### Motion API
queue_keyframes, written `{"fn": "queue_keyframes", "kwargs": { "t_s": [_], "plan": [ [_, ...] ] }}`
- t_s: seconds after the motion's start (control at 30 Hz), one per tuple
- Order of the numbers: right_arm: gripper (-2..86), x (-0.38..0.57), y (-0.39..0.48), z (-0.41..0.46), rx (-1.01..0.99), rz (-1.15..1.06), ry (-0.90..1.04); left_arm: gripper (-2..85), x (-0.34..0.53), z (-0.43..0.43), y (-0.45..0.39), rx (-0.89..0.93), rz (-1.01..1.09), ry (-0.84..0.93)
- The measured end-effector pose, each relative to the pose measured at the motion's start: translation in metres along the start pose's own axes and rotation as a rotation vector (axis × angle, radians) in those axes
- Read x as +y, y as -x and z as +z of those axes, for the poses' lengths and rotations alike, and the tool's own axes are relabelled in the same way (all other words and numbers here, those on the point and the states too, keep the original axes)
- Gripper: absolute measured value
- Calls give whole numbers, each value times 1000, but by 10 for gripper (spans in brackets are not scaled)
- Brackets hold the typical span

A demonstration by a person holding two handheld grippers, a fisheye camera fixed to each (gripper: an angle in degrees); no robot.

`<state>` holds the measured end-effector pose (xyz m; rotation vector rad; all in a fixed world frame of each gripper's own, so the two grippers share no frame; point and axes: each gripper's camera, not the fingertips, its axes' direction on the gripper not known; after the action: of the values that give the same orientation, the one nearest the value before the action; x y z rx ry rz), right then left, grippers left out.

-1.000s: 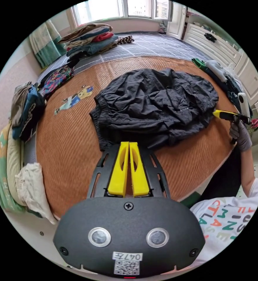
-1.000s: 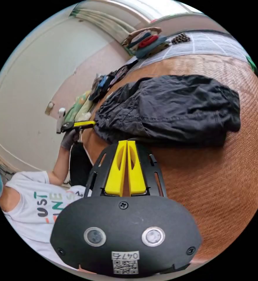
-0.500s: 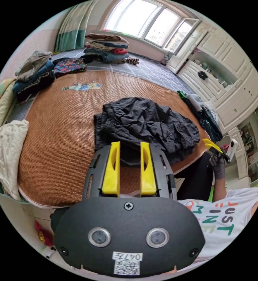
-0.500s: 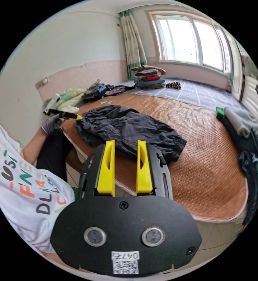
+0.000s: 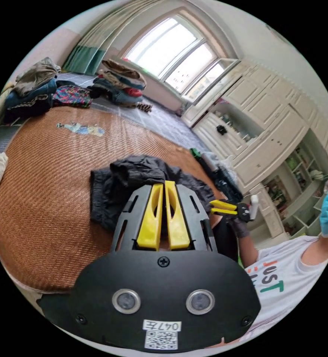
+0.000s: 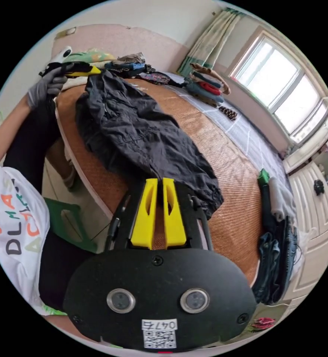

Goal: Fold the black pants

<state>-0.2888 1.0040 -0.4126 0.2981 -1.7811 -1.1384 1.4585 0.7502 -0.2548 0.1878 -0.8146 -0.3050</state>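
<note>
The black pants (image 5: 134, 174) lie crumpled on a brown woven mat (image 5: 41, 178) on the bed. In the right gripper view the black pants (image 6: 134, 126) stretch in a long band along the mat's near edge. My left gripper (image 5: 163, 183) has its yellow jaws together on the near edge of the cloth. That left gripper (image 6: 91, 70) sits at the far corner of the pants, held by a gloved hand (image 6: 45, 85). My right gripper (image 6: 159, 180) is shut on the other end of the pants. The right gripper (image 5: 212, 206) touches the pants' right edge.
Piles of folded clothes (image 5: 119, 80) and another heap (image 5: 32, 89) sit at the back of the bed. More dark garments (image 6: 279, 238) line the mat's right edge. White cabinets (image 5: 260, 126) stand beyond. A person in a white printed shirt (image 6: 11, 223) stands beside a green stool (image 6: 71, 223).
Half a second ago both pairs of jaws stood open near the pants' edges; now both are together on the cloth. Both views have tilted, and the pants look drawn out longer.
</note>
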Motion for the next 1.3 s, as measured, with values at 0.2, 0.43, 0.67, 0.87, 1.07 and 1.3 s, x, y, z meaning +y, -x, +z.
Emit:
{"fn": "queue_keyframes", "kwargs": {
  "t_s": [0.2, 0.43, 0.67, 0.87, 1.07, 1.3],
  "plan": [
    [-1, -15, -83, -95, 72, 96, -182, -9, -21, -27, -21, 53, 106, -95],
    [67, -136, -291, -91, 110, 378, -358, 26, -141, 27, -26, -264, 277, -100],
    [76, -70, -369, -24, 1, 638, -272, 109, -136, 52, 39, -288, 122, 90],
    [51, 17, -328, 1, -289, 710, -196, 95, -25, 20, 81, -445, -13, 155],
    [53, -81, -245, -3, -433, 399, -153, 92, -42, 48, 82, -415, 14, 270],
    [55, -195, -145, -15, -296, -36, -67, 92, -50, 94, 94, -393, 70, 427]
  ]
}}
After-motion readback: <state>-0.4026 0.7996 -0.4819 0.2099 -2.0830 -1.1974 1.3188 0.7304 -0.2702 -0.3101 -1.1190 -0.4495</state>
